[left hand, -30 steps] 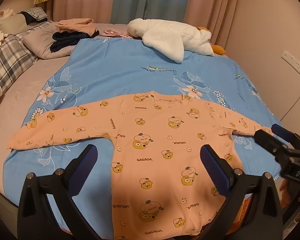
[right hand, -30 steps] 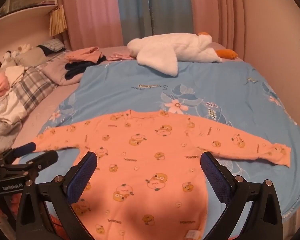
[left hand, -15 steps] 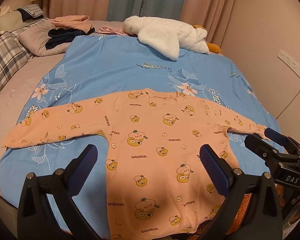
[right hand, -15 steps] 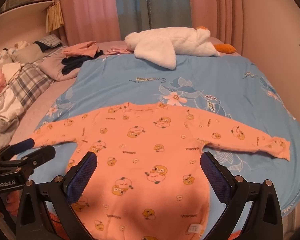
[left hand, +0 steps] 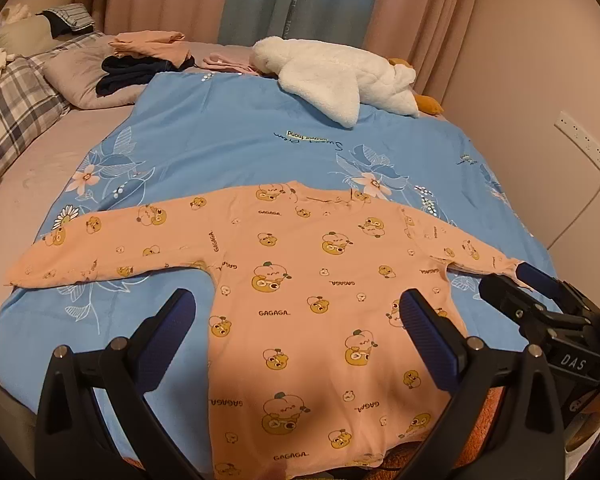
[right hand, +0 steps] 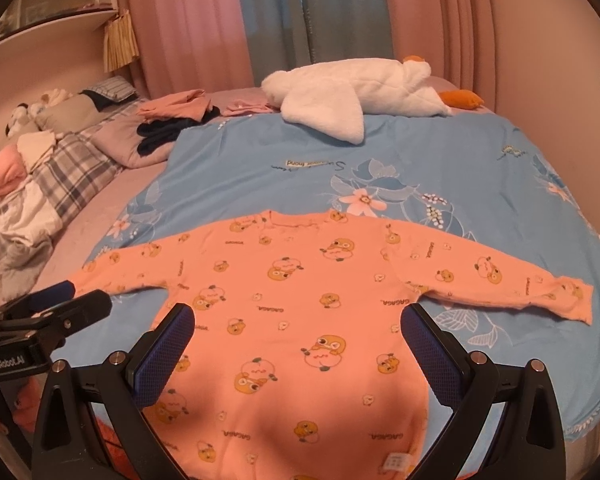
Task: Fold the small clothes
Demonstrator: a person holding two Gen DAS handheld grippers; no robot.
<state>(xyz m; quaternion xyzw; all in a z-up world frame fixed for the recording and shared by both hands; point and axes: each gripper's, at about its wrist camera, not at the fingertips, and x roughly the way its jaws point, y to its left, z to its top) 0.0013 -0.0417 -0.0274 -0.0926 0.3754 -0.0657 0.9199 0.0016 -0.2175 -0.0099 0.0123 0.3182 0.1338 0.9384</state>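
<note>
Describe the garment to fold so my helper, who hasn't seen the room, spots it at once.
Start at the blue floral bedspread covering the bed. Spread flat on its near end, sleeves out to both sides, lies the orange long-sleeved top. Unlike the folded clothes by the pillows, it is printed with yellow cartoon characters and the word GAGAGA.

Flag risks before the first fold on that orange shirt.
1. The orange long-sleeved duck-print shirt has its hem at the bed edge; a tug could slide it off.
2. The blue floral cover lies loose underneath, so fingers may pinch both layers.
3. Both the left gripper and right gripper are open, so neither sleeve is secured.
</note>
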